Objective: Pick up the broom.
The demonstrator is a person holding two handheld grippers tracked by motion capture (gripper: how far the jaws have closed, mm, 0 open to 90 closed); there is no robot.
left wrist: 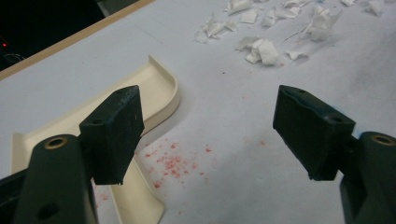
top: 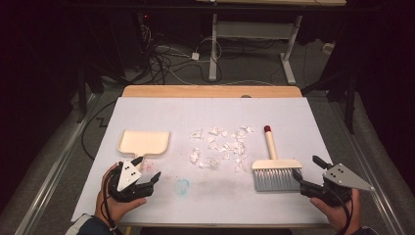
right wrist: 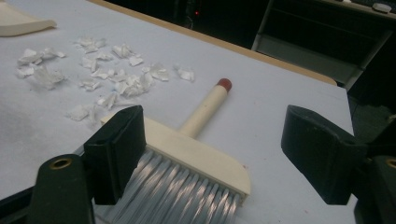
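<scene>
Both hands are hovering low at the near edge: the left gripper (top: 147,183) is gaping wide by the dustpan (top: 143,142), the right gripper (top: 307,177) equally wide beside the brush (top: 276,173). Better to be gripping the brush handle squarely. Paper scraps (top: 220,147) are lying farther out, between them.

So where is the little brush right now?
In the high view the brush lies on the table's right side, just right of the paper scraps, its bristles near the open right gripper.
</scene>
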